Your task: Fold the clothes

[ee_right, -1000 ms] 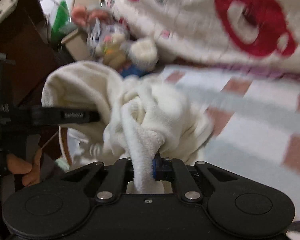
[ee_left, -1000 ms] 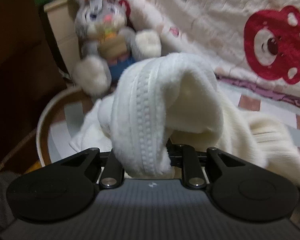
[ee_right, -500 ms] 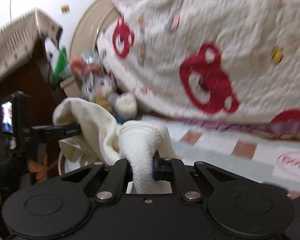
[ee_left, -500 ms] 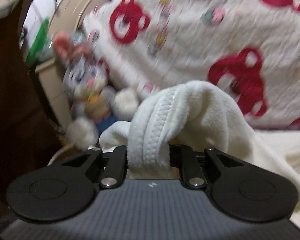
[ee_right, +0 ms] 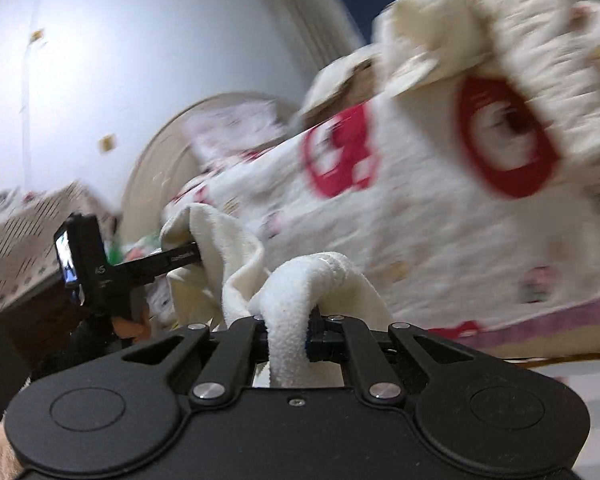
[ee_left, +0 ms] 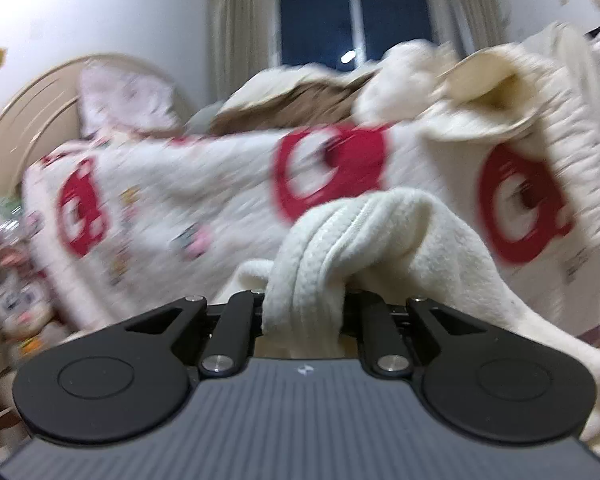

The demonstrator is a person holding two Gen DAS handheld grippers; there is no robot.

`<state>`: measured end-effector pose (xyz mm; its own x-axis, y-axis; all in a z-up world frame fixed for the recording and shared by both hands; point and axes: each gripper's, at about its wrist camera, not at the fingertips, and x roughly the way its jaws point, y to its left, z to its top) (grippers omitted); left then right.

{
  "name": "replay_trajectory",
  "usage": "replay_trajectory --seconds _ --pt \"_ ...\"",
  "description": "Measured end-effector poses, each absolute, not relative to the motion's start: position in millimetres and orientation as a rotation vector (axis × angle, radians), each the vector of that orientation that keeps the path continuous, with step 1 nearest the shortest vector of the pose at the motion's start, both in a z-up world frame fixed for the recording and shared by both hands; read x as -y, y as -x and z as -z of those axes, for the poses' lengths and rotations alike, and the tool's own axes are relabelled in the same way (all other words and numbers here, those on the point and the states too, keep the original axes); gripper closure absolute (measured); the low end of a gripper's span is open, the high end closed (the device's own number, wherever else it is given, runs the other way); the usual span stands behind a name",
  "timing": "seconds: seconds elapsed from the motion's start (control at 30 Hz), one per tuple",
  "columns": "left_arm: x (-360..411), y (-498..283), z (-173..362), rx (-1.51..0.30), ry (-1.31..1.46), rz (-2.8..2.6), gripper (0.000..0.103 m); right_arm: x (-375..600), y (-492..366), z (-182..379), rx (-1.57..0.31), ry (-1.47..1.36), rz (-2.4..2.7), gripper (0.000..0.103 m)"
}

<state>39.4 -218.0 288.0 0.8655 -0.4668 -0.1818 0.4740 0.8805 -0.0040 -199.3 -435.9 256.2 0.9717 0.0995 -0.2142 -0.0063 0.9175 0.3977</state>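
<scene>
The left gripper (ee_left: 304,308) is clamped nearly closed on a thick fold of the cream fleece garment (ee_left: 380,240); its jaws have just been closing a little further, and the cloth with its zipper edge is bunched between them, standing up over the jaws and trailing off to the right of them. Left of the jaws, low down, a stuffed toy (ee_left: 16,296) shows only as a blur. Beyond the jaws, across the whole width, lies the white quilt with red bear prints (ee_left: 332,172), heaped up on the bed, with a curved headboard (ee_left: 32,96) above and to the left of the jaws and a dark window (ee_left: 356,12) with pale curtains straight above them. Seen from the right wrist camera, the left gripper reaches in from the left, its finger (ee_right: 176,260) buried in the upper edge of the same garment, with a person's hand (ee_right: 130,322) under it. The right gripper (ee_right: 288,340) has its jaws pressed tight on another fold of the fleece, which loops up over them and hangs down between them. The garment is thus held off the bed, stretched between the two grippers. Behind and to the right of these jaws rises the quilt, much blurred.
</scene>
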Motion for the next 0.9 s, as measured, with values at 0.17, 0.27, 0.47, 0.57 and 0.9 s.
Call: replay_trajectory --seconds 0.17,0.27,0.47,0.57,0.9 --pt "248 -21 -275 -0.247 0.086 0.655 0.06 461 262 -238 -0.21 -0.358 0.033 0.095" --pt "269 -33 -208 -0.446 -0.044 0.627 0.021 475 261 -183 -0.326 -0.273 0.206 0.076" --pt "248 -5 -28 -0.776 -0.178 0.577 0.023 534 242 -48 -0.639 -0.208 0.596 0.027" --pt "230 19 22 -0.806 -0.203 0.578 0.022 563 265 -13 -0.662 -0.404 0.554 0.027" --pt "235 76 45 -0.653 -0.381 0.605 0.022 534 349 63 -0.645 -0.752 0.362 0.027"
